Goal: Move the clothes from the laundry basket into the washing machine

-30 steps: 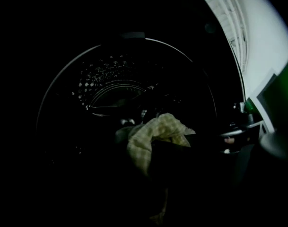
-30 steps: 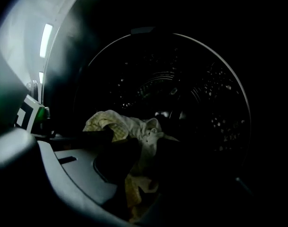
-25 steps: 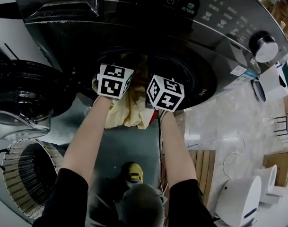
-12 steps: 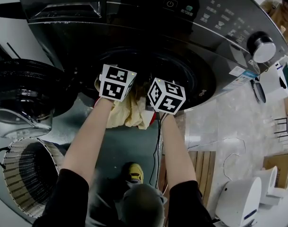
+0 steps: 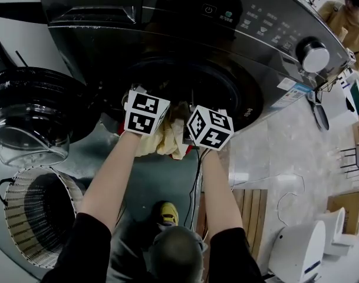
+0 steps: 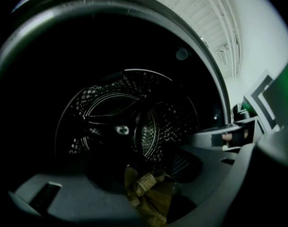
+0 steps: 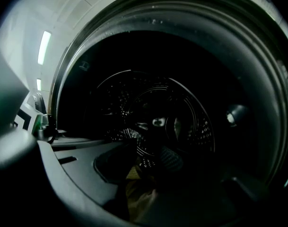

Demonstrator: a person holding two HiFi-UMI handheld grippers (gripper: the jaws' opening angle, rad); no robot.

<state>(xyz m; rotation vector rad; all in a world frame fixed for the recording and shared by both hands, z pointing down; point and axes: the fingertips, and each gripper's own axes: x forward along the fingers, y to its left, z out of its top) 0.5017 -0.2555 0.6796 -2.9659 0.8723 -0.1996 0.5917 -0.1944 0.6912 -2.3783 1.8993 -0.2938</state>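
Yellow cloth [image 5: 167,139] at the drum mouth, both grippers closing on it.
The washing machine [image 5: 167,46] fills the upper frame, its door [image 5: 32,117] swung open at left. The laundry basket [image 5: 14,217], lower left, shows no clothes. The cloth sits at centre, bunched on the drum's lip, and hangs shorter than a second ago. The left gripper [image 6: 151,195] jaws have just been closing and pinch a checked fold. The right gripper [image 7: 139,193] does likewise, on a dimmer fold. Judged: last item, part-way in, needs pushing deeper.
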